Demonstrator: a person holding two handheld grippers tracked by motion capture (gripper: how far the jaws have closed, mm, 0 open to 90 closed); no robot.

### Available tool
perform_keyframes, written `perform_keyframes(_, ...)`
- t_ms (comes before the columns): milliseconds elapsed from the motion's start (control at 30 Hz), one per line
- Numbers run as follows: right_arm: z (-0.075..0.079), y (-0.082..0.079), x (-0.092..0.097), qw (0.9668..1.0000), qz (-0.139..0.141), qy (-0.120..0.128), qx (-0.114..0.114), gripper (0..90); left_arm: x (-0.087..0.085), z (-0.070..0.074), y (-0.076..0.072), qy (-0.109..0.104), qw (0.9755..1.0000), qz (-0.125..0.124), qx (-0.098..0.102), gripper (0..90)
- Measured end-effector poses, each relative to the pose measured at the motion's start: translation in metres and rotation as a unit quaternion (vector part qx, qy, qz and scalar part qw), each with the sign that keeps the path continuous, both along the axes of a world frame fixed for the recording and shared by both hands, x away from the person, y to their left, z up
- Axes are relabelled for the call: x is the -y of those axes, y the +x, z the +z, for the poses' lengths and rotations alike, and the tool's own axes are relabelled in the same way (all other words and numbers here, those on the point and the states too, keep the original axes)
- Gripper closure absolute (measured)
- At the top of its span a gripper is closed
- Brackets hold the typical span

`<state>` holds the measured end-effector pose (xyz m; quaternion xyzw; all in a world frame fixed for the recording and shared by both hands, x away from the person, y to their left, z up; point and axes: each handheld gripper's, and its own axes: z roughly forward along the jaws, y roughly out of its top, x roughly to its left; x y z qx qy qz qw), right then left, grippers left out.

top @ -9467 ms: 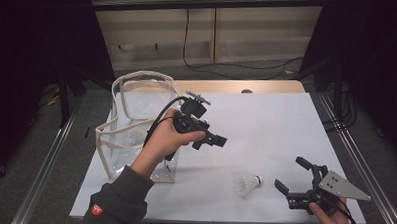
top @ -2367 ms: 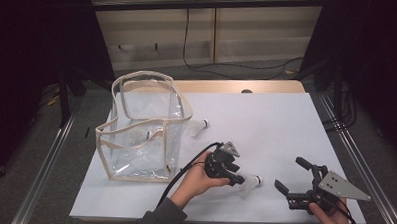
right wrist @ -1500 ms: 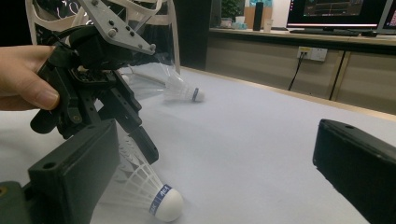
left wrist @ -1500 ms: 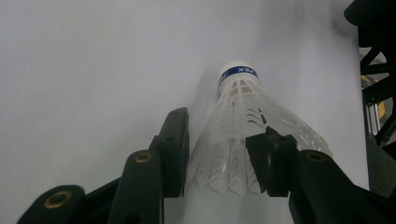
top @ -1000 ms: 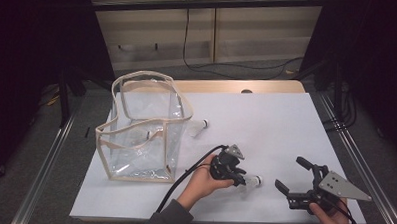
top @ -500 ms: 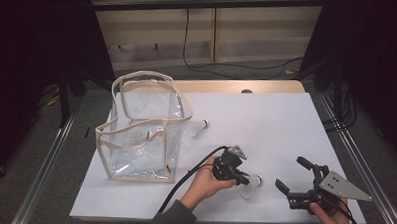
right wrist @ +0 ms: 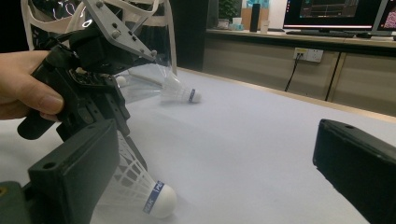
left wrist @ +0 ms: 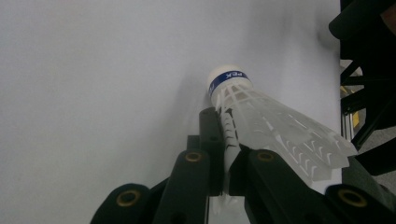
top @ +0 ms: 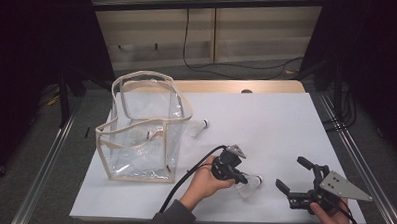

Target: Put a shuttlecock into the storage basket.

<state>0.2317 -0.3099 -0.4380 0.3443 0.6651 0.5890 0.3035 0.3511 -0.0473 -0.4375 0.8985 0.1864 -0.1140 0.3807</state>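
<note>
My left gripper [left wrist: 224, 154] is matt black plastic with brass-coloured rivets, and the shuttlecock [left wrist: 261, 121] in it has a white plastic lattice skirt and a smooth, glossy blue band by its matt white cap. The table [top: 266, 119] is smooth matt white with a pale wood edge. The bag [top: 145, 135] left of the shuttlecock is clear glossy plastic with beige cloth-like trim.

The left tongs [right wrist: 128, 154] pinch a shuttlecock [right wrist: 140, 189] on the white table [right wrist: 261, 154]; another shuttlecock [right wrist: 180, 92] lies beyond.
</note>
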Motion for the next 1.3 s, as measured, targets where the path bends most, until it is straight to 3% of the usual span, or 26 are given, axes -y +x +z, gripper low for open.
perform_keyframes(267, 0.000, -0.001, 0.001, 1.0000, -0.003, -0.001, 0.000, 0.4, -0.003, 0.005, 0.002, -0.001, 0.9999, 0.002, -0.013, 89.5)
perform_keyframes(1300, -0.002, 0.001, 0.002, 1.0000, -0.005, 0.002, -0.006, 0.4, -0.024, 0.045, 0.010, 0.004, 0.9997, 0.002, -0.025, 89.7)
